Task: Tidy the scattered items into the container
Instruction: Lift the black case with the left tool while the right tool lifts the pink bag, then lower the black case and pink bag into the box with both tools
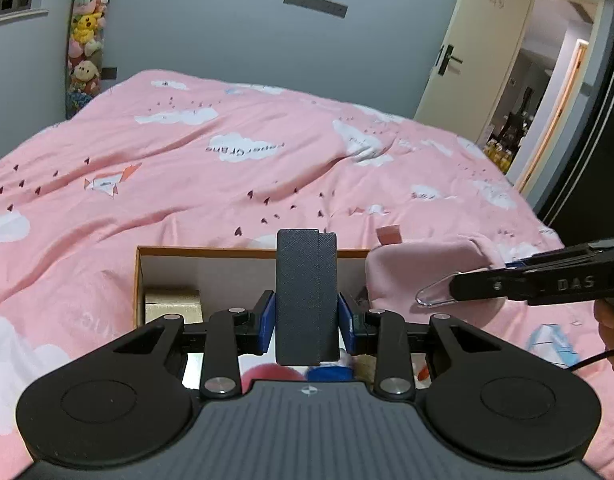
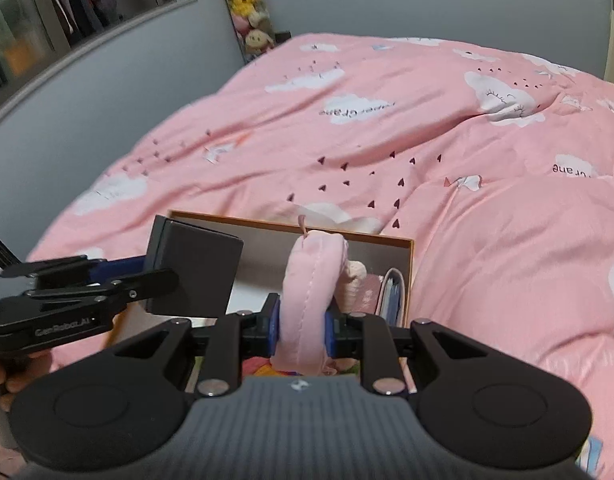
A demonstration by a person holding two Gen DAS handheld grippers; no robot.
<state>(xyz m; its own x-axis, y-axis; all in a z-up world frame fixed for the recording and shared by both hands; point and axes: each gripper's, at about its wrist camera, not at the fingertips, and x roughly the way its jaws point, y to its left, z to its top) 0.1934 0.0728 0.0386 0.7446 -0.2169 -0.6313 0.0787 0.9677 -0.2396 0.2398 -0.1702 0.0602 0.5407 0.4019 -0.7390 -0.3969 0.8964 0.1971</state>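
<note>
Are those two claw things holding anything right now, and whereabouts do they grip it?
The left tool clamps a dark grey case by its long sides, low down. The right tool pinches a pink plush pouch across its lower middle.

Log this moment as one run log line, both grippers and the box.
left gripper: shut on dark case | right gripper: shut on pink plush | both over open box

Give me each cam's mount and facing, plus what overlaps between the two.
Left wrist: on the left gripper, facing down its fingers across the bed; it grips a dark case; a hand shows at right.
Right wrist: on the right gripper, same heading; it grips a pink pouch; fingers show at left.
Shared: the box, the bed, and each other's gripper.
</note>
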